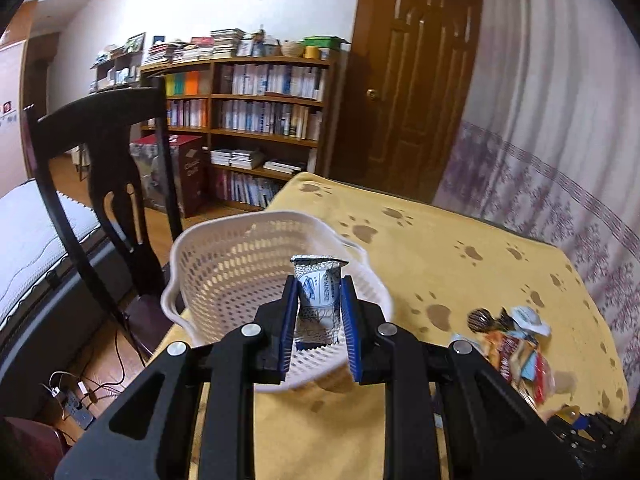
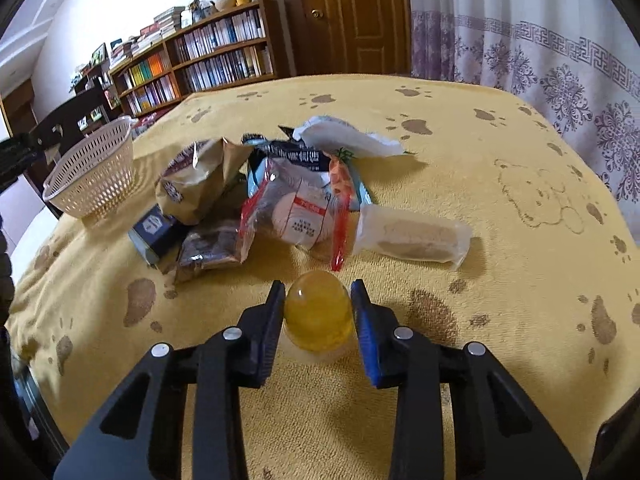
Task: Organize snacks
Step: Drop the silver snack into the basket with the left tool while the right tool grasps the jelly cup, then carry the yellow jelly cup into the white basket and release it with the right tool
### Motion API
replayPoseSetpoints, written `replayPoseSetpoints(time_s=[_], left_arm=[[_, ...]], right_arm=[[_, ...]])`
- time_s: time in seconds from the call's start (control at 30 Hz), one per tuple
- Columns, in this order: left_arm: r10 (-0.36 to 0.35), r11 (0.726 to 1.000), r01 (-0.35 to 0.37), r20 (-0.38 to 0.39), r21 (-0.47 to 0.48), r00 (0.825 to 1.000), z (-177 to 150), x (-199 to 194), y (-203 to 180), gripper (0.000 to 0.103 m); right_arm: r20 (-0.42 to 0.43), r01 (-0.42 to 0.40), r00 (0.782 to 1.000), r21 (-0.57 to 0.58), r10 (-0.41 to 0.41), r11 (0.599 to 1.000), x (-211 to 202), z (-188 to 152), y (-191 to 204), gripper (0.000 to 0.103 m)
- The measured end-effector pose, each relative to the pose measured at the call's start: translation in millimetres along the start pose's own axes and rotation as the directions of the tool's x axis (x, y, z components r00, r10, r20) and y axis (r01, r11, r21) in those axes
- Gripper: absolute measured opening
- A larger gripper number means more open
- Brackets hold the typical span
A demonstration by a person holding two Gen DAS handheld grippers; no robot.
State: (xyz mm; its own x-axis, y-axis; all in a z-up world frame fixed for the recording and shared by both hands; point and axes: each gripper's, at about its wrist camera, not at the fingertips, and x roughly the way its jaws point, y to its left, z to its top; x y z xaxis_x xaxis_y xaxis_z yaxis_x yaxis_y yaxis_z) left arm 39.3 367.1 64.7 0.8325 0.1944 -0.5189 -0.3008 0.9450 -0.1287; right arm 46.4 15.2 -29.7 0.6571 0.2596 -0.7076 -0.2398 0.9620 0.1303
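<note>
Left gripper [image 1: 318, 300] clamps 1 foil-wrapped snack [image 1: 318, 292] above the basket [image 1: 224, 264] for deposit; right gripper [image 2: 318, 300] brackets the yellow jelly cup [image 2: 318, 312], grip unconfirmed.

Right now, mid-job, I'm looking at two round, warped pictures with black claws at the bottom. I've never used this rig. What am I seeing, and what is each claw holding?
Each picture comes from a fisheye camera mounted on a handheld gripper, looking forward along its two fingers; a person carries one in each hand. There is no robot arm.

The left wrist view shows the left gripper closed on a small white foil-topped packet, held over the white perforated plastic basket.

The right wrist view shows the right gripper around a yellow translucent jelly cup sitting on the yellow paw-print blanket. The fingers sit at its sides; I cannot tell whether they are squeezing it.

Beyond it lies a pile of wrapped snacks, with the same basket at far left.
</note>
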Motion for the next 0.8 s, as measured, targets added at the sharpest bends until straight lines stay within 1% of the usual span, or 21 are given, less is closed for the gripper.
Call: replayPoseSetpoints(time_s=[0.03,0.07,0.1,0.13,0.17,0.23,0.3,0.37,0.47,0.63,0.8], left_arm=[[0.007,1.0,-0.007,0.002,-0.009,1.0,1.6,2.3,4.2,0.022],[0.014,1.0,-0.013,0.004,-0.018,1.0,2.8,4.6,6.9,0.027],[0.021,0.999,-0.021,0.002,-0.03,1.0,4.7,7.4,11.7,0.037],[0.025,0.999,-0.025,-0.002,-0.042,1.0,5.8,8.6,15.1,0.068],[0.035,0.997,-0.035,0.002,-0.062,0.999,7.3,9.2,20.5,0.088],[0.065,0.993,-0.06,0.043,-0.099,0.997,8.5,4.8,29.8,0.089],[0.067,0.993,-0.062,0.047,-0.101,0.997,10.6,2.0,32.9,0.09],[0.077,0.992,-0.07,0.062,-0.104,0.995,11.7,-2.9,34.4,0.097],[0.103,0.991,-0.095,0.093,-0.089,0.99,12.3,-11.6,31.3,0.1],[0.17,0.985,-0.163,0.145,-0.064,0.975,12.3,-25.8,23.1,0.1],[0.178,0.983,-0.168,0.154,-0.072,0.972,16.0,-36.3,26.0,0.1]], right_arm=[[0.005,-0.004,1.0,0.001,0.004,1.0,-2.4,0.8,0.4,0.035],[0.008,-0.008,1.0,0.002,0.008,1.0,-3.3,1.4,0.7,0.034],[0.011,-0.014,1.0,0.004,0.014,1.0,-5.0,1.7,1.3,0.034],[0.012,-0.018,1.0,0.004,0.018,1.0,-6.2,1.7,1.9,0.034],[0.014,-0.021,1.0,0.003,0.021,1.0,-7.3,1.5,2.9,0.034],[0.016,-0.03,0.999,-0.001,0.03,1.0,-9.1,1.5,5.8,0.035],[0.018,-0.042,0.999,-0.005,0.043,0.999,-11.3,1.2,9.4,0.035],[0.019,-0.055,0.998,-0.008,0.055,0.998,-13.0,1.5,11.6,0.034],[0.026,-0.085,0.996,-0.009,0.085,0.996,-19.4,2.6,17.2,0.035],[0.06,-0.135,0.989,-0.019,0.136,0.991,-32.1,13.1,30.4,0.034],[0.095,-0.208,0.972,-0.072,0.214,0.976,-41.2,41.8,63.9,0.034]])
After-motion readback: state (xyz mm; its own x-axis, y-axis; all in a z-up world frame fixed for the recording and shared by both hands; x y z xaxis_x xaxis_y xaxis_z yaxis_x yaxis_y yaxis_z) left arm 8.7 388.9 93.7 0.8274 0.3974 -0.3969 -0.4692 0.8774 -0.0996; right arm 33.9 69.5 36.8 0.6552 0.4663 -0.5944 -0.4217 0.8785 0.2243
